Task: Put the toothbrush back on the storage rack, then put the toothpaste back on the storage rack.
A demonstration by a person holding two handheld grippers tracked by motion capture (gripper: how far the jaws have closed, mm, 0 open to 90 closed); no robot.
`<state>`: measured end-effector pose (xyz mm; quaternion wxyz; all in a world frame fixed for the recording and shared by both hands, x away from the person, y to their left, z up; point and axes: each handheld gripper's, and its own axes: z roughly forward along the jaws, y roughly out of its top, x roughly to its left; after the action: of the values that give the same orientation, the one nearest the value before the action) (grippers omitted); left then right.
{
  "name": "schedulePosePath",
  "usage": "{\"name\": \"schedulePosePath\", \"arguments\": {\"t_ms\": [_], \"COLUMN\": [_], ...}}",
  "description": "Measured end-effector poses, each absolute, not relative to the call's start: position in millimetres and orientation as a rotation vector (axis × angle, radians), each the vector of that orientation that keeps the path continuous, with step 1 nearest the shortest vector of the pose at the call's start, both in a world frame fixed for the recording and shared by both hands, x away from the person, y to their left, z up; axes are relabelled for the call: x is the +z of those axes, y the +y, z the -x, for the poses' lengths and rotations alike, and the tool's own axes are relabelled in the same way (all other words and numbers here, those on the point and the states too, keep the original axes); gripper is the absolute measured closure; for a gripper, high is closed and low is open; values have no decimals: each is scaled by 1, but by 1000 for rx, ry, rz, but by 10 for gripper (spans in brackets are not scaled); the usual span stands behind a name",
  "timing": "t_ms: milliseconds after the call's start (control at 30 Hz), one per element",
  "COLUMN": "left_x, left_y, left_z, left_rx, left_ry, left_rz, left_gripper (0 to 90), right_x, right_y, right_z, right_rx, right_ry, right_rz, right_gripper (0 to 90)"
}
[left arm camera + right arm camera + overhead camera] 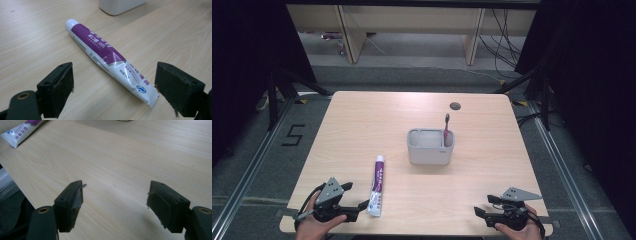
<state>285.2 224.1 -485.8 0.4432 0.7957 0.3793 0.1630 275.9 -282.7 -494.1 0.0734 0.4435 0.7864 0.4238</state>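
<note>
Fingers (pixel 56 91) spread (left gripper (pixel 354 196)) — toothpaste tube (pixel 107 58) flat on wooden table (pixel 362 130).

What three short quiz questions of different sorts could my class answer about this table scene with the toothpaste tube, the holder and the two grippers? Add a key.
1. True or false: the toothpaste tube stands upright inside the grey holder.
2. Which gripper is nearer the tube? A) left gripper B) right gripper
3. What stands in the holder, at its right end?

Key
1. False: the tube lies flat on the table, in front of the holder and to its left.
2. A: its open jaws flank the tube's crimped end in the left gripper view.
3. A pink toothbrush, upright.
</note>
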Motion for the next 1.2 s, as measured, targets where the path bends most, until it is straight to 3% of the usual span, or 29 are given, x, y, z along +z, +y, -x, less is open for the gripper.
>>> {"name": "schedulePosePath", "arguments": {"t_ms": [667,1200], "left_x": [-477,-467], "left_y": [224,216], "left_z": [-307,-345], "left_rx": [404,440], "left_ry": [812,570], "left_rz": [-2016,-2214], "left_gripper": [153,178], "right_x": [-495,-496], "right_y": [-284,-283], "right_z": [-264,-269], "right_rx": [1234,1226], "right_ry": [2395,2406], "right_rz": [-1342,-1271], "right_gripper": [287,292]}}
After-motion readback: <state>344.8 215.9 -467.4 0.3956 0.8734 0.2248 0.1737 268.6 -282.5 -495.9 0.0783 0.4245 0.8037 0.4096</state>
